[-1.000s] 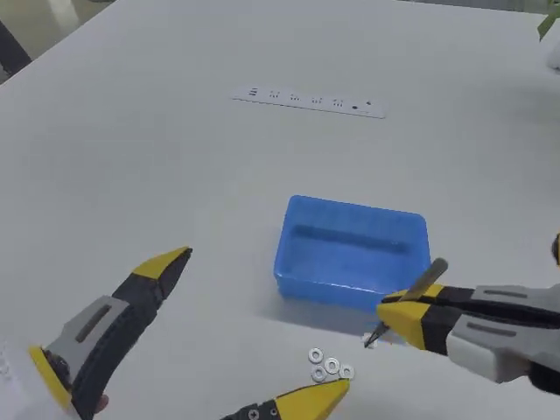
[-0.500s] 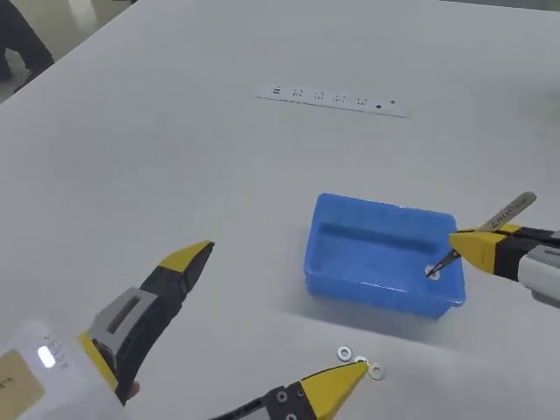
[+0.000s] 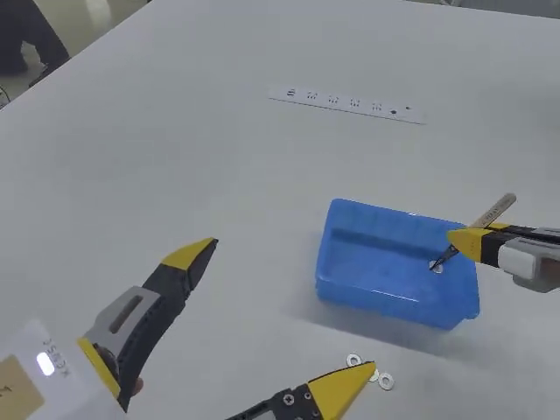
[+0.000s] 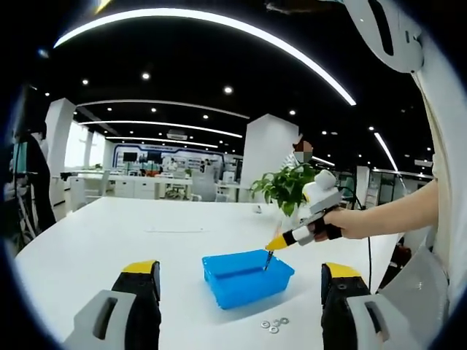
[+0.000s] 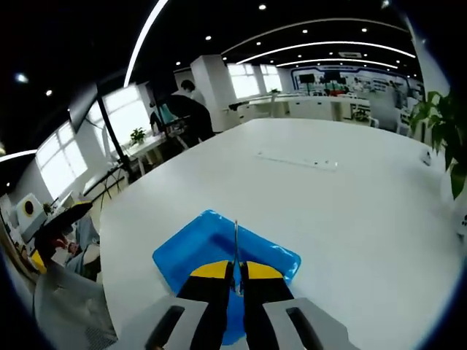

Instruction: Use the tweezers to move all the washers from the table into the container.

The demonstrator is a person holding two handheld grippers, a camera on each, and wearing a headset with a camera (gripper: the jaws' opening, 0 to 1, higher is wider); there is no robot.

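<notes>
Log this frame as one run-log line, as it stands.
phase: drop-off | right tongs: shut on tweezers, tip with washer over blue container | left tongs: open | loose washers: a few on table

Your container [image 3: 394, 304] is blue, washers [image 3: 382, 380] silver, table [image 3: 175, 131] plain white. Your left gripper [image 3: 284, 308] & right gripper [image 3: 457, 238]: yellow tips, blk/grey bodies. The tweezers [image 3: 494, 210] look greyish.

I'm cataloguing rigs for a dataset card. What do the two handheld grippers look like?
Both match: the left gripper and right gripper have wedge-shaped black jaws with yellow tips and grey inset panels. Screw heads show on one left jaw. The right gripper's body behind the jaws is pale grey.
</notes>
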